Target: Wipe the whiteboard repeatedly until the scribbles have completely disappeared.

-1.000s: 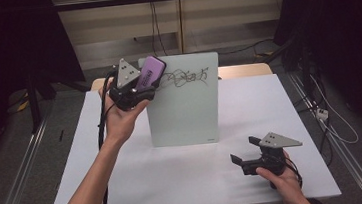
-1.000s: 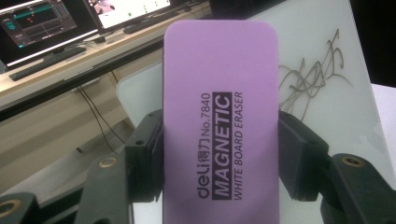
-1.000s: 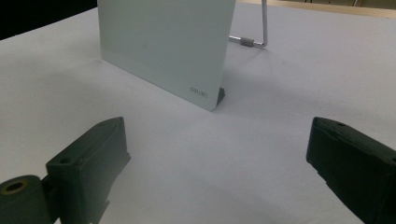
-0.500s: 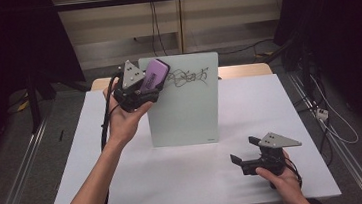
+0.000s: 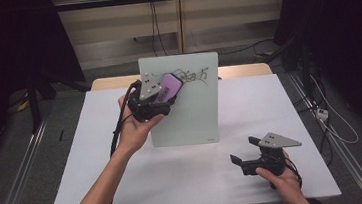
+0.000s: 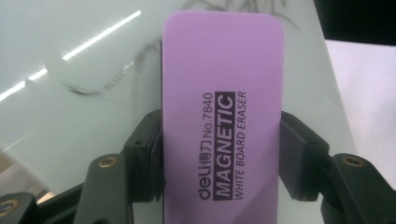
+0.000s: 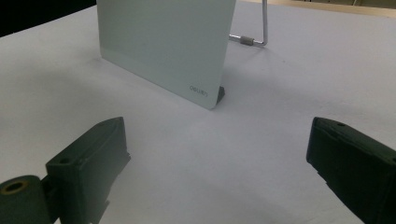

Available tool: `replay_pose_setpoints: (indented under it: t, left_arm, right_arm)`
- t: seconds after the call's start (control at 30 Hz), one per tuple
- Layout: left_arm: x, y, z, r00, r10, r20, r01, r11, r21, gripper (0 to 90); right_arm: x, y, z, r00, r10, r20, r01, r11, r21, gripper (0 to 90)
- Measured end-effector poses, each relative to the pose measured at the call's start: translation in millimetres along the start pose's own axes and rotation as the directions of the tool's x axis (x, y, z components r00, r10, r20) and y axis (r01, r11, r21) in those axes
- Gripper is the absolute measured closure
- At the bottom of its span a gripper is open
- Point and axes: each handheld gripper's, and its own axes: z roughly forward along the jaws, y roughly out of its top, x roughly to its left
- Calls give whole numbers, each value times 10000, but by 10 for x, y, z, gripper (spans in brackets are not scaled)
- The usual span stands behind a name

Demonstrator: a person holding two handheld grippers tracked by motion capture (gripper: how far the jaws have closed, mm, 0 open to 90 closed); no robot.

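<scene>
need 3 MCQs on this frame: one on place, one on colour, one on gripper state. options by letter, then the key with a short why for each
1. Where is the eraser?
A. flat on the table
B. in the left gripper, at the top of the whiteboard
C. in the right gripper

2. What colour is the eraser?
A. purple
B. yellow
C. green

3. How is the right gripper?
A. shut on a pen
B. shut on the board's stand
C. open, holding nothing

Key:
1 B: the left gripper view shows both jaws clamped on the eraser's sides, with the board and scribble behind it.
2 A: its face is purple with dark print.
3 C: the right gripper view shows the jaws wide apart with bare table between them.
</scene>
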Motion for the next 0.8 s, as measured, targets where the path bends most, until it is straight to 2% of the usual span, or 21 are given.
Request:
replay_pose_setpoints:
  t: [0.13, 0.23, 0.27, 0.37, 0.47, 0.57, 0.6, 0.67, 0.7, 0.8]
  left_arm:
    - [7, 13, -7, 10000, -54, 31, 54, 9999, 115, 410]
    - [27, 50, -34, 9997, -101, -237, 106, 9998, 169, 411]
    - [59, 75, -52, 9995, -223, -235, 227, 9996, 181, 411]
    - [149, 142, -116, 9974, -380, -608, 390, 9991, 151, 412]
    - [253, 221, -201, 9904, -492, -1294, 506, 9987, 75, 412]
    - [355, 266, -273, 9837, -733, -1641, 742, 9972, -10, 412]
    - [374, 266, -283, 9832, -753, -1661, 763, 9971, -4, 412]
    - [364, 249, -271, 9840, -573, -1687, 614, 9979, 194, 412]
    - [331, 230, -250, 9841, -278, -1757, 350, 9987, 383, 412]
    - [236, 170, -200, 9863, -34, -1647, 135, 9981, 601, 412]
  right_arm:
    - [-5, 0, 2, 10000, 19, 3, -19, 10000, 1, 51]
    - [-3, -1, 1, 10000, 4, -33, -4, 10000, -16, 51]
    - [-3, -1, 0, 10000, 11, -39, -11, 10000, -14, 51]
    - [-5, -1, -1, 10000, 13, -26, -13, 10000, -16, 51]
    - [-6, -1, 1, 10000, 6, -39, -6, 10000, -16, 50]
    - [-6, -1, 1, 10000, 9, -39, -9, 10000, -20, 50]
    - [-7, -1, 3, 10000, 13, -65, -13, 10000, -17, 50]
    - [-6, 0, 4, 10000, 17, -64, -17, 10000, -25, 50]
    - [-5, 0, 4, 10000, 18, -68, -18, 10000, -10, 50]
    - [-3, 1, 9, 10000, 25, -70, -25, 10000, 0, 50]
